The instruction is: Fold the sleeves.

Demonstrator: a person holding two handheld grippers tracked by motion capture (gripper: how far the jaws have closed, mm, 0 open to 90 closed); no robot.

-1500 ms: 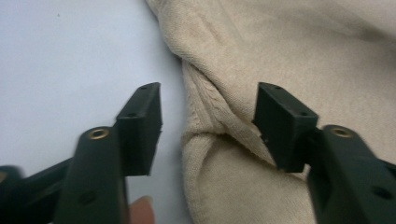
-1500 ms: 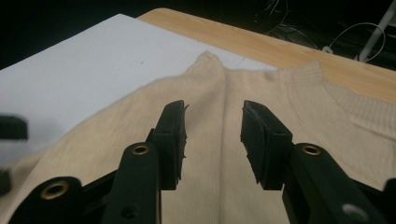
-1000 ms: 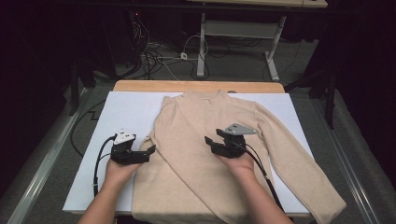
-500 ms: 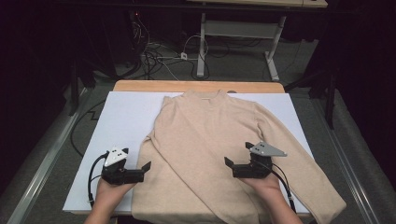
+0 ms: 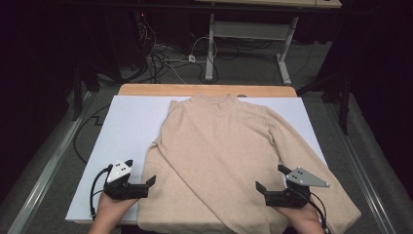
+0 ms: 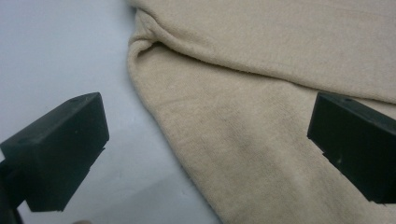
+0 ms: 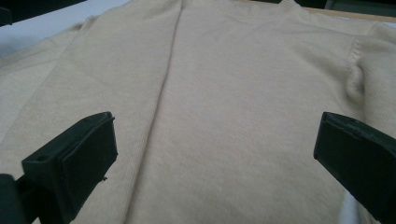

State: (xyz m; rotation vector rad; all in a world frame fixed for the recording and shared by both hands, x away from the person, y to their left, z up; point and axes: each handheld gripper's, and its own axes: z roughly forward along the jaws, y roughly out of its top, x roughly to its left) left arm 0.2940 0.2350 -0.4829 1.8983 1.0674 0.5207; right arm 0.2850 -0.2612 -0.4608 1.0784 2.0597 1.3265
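Note:
A beige sweater (image 5: 224, 161) lies flat on the white board (image 5: 126, 122), collar toward the far edge. Its left sleeve is folded slantwise across the body, and the right sleeve (image 5: 311, 161) runs out to the near right. My left gripper (image 5: 141, 171) stands open at the sweater's near left edge, with the knit edge (image 6: 233, 140) lying between its jaws. My right gripper (image 5: 269, 178) stands open low over the near right of the sweater body (image 7: 219, 93). Its jaws have just been opening and nothing is pinched between them.
The board rests on a wooden table (image 5: 209, 89) whose far edge shows. Metal rails (image 5: 48, 165) run along both sides. Cables (image 5: 165, 63) and a desk frame (image 5: 248, 34) are on the floor behind. A black cable (image 5: 95, 190) trails from the left gripper.
Both hands have drawn back toward the near edge. The right gripper moved from the sweater's middle to its near right part. The left gripper slid nearer and to the left, then settled.

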